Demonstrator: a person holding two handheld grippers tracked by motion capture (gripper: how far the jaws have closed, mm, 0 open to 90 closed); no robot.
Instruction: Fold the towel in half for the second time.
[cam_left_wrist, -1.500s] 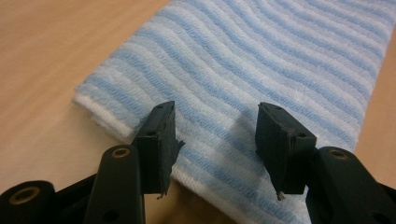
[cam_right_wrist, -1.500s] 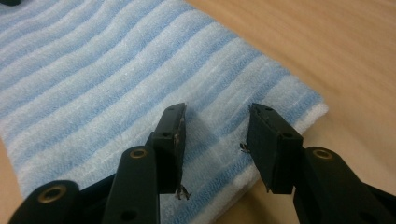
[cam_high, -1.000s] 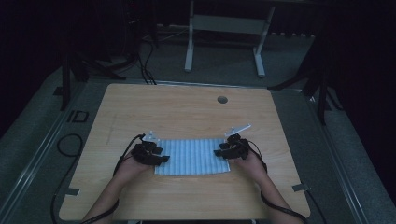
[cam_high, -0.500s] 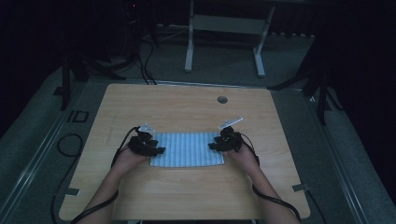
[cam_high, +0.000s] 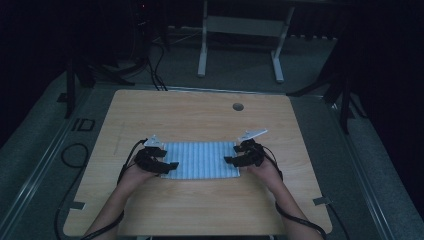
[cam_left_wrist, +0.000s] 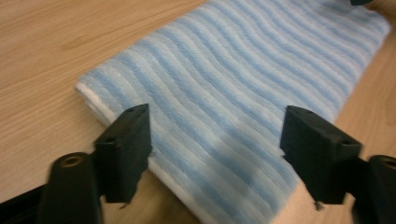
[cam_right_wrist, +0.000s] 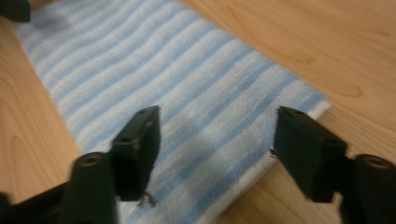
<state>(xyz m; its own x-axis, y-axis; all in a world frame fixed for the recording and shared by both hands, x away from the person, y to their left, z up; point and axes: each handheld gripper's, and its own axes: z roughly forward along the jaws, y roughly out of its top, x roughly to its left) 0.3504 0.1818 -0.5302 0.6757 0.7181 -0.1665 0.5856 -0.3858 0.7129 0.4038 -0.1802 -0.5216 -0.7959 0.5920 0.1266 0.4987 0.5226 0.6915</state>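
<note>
1. Towel (cam_high: 201, 160), blue-and-white striped, folded into a flat rectangle, lying on the wooden table (cam_high: 200, 115) nearer the near edge than the far one, roughly midway between the left and right edges, long sides parallel to the near edge.
2. Left gripper (cam_high: 165, 166) at the towel's left end, held in the person's left hand (cam_high: 134, 175); jaws released and spread wide, having just been opening, towel beneath the gap but no pad pressing on it.
3. Seen along the left gripper (cam_left_wrist: 215, 154) itself: both black jaws apart over the striped cloth, a white hem running along the folded edge below.
4. Right gripper (cam_high: 234, 159) at the towel's right end, in the right hand (cam_high: 264, 170); jaws likewise released, just been opening, nothing clamped.
5. Seen along the right gripper (cam_right_wrist: 217, 149): jaws wide over the towel's end, corner of cloth lying flat on the wood.
6. Small round hole (cam_high: 238, 106) in the table near the far edge, well apart from the towel.
</note>
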